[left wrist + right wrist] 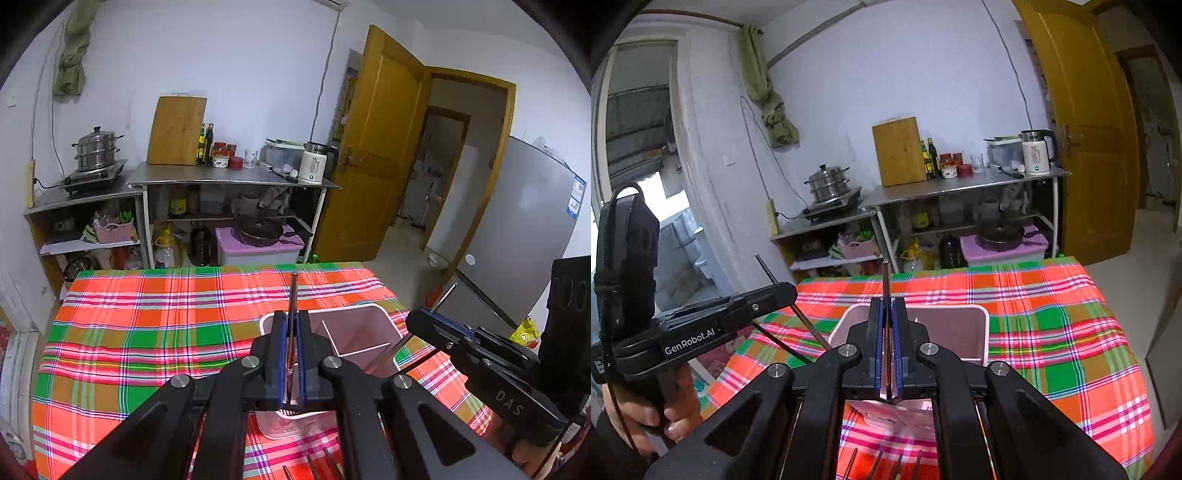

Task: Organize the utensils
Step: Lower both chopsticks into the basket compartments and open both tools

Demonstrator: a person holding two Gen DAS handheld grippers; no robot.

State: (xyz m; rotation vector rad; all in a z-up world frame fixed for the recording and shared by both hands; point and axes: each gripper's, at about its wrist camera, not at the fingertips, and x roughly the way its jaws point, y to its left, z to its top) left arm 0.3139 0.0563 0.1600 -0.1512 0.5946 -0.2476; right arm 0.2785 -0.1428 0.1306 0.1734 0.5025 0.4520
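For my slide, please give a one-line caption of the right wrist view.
Right gripper shut on a chopstick above the pink utensil holder on a plaid tablecloth.

A woven cotton-like checked tablecloth in orange, green and pink [147,332] looks matt. The pale pink rectangular plastic utensil holder [362,332] is smooth, faintly glossy. Thin dark metal chopsticks [293,291] gleam dully. The black plastic left gripper [291,321] looks matt, with blue rubbery pads [282,354].
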